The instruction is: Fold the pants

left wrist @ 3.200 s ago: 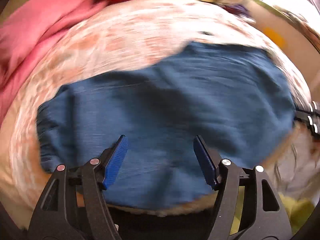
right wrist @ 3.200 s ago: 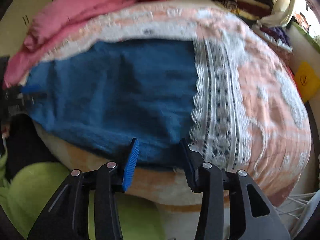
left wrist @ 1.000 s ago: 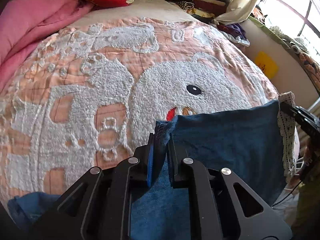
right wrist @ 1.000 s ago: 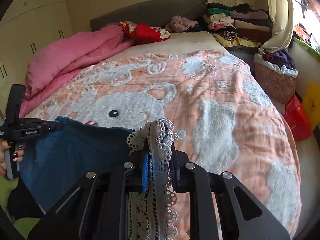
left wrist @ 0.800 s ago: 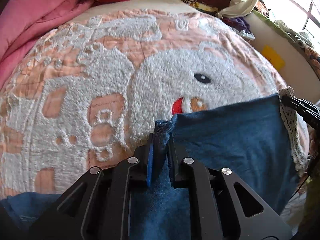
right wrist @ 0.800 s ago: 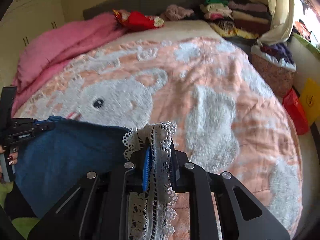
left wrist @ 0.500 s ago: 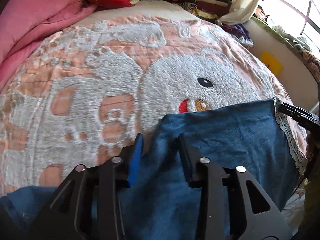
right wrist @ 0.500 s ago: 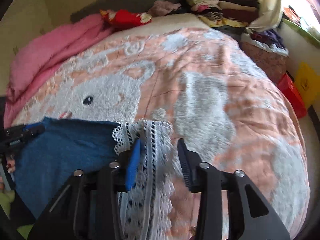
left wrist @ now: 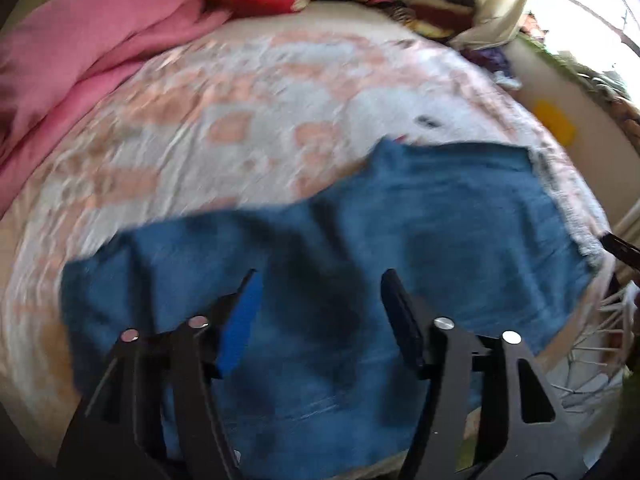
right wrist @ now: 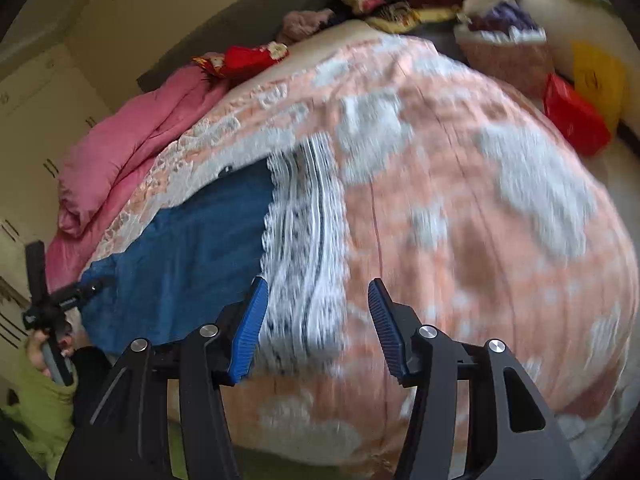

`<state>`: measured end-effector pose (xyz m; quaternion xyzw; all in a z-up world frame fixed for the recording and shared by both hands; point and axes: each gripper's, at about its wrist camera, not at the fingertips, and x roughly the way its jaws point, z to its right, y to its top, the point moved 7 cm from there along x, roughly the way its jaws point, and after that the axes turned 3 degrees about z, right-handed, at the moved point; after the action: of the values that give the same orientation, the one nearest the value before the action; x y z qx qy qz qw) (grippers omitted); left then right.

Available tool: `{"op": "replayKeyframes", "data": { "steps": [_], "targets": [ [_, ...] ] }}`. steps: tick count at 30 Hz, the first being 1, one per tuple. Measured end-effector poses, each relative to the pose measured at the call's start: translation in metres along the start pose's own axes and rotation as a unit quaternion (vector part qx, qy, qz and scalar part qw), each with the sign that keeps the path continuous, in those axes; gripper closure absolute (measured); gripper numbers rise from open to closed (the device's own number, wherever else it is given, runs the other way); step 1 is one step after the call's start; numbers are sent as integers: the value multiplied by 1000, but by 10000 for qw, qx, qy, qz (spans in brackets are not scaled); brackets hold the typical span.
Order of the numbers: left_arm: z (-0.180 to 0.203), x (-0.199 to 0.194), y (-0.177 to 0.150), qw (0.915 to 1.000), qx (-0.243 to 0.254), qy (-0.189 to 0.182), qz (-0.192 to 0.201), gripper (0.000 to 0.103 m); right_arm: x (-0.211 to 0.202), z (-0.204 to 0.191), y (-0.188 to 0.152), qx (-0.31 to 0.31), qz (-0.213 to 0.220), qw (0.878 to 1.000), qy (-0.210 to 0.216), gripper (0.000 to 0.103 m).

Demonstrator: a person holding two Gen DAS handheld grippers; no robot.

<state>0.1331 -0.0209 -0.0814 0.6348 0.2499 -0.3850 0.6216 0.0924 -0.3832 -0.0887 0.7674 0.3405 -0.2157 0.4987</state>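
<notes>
I noted both tools spread, empty: left tool [left wrist: 320, 320] over the pants [left wrist: 340, 248], right tool [right wrist: 316, 328] beside their lace hem [right wrist: 304, 240].

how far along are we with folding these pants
One fold looks done: the blue pants lie doubled on the bedspread, their white lace hem flat at one end. Nothing is in hand; the left gripper and right gripper are both open above the fabric. Left, probably: at least one more fold into a compact bundle.
</notes>
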Motion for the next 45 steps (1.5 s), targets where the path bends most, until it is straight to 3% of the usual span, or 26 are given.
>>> {"op": "replayKeyframes", "data": {
  "steps": [1,4,8,12,15,17,22,26,30,31,33,37,39,41,43,45],
  "targets": [
    [-5,3,-2,9999,-86,56,-68,48,1,1,-4,45,-37,10000,7,53],
    [-28,9,-8,9989,-386,189,-206,48,10,-1,-19,17,-354,9993,80,82],
    [-50,9,-9,9962,-849,110,-137,53,0,-13,-25,-505,-384,9977,-246,83],
    [-63,7,-9,9934,-1144,-36,-105,62,8,-9,-37,-577,-527,9957,-489,75],
    [-62,8,-9,9930,-1169,-89,-100,62,12,-3,-43,-487,-527,9960,-533,72],
    [-61,8,-9,9930,-1170,-111,-87,62,7,-2,-41,-480,-460,9960,-595,62],
    [-54,-14,-7,9951,-964,-84,206,61,-29,-6,-18,-598,158,9948,-809,49],
    [-39,-37,-6,9966,-682,59,454,48,-38,-25,-6,-991,456,9896,-934,47],
    [-6,-44,-8,9985,-275,18,481,43,-19,-64,-9,-1760,415,9788,-961,47],
    [5,-42,-10,9989,-155,-40,444,33,-10,-77,-12,-1994,351,9747,-943,47],
    [28,-36,-16,9991,182,-80,367,28,9,-97,-21,-2261,150,9703,-846,47],
    [46,-4,-36,9964,748,375,-142,18,41,-117,-39,-2532,-236,9646,-704,47],
    [38,15,-49,9948,695,431,-606,15,54,-109,-47,-2616,-523,9594,-916,46],
    [31,16,-49,9965,472,207,-665,14,57,-96,-54,-2464,-691,9623,-922,46],
    [28,14,-49,9967,456,156,-654,14,49,-83,-54,-2147,-655,9719,-715,46],
    [27,15,-50,9967,437,109,-670,13,43,-76,-55,-2114,-637,9725,-744,47]
  ]
}}
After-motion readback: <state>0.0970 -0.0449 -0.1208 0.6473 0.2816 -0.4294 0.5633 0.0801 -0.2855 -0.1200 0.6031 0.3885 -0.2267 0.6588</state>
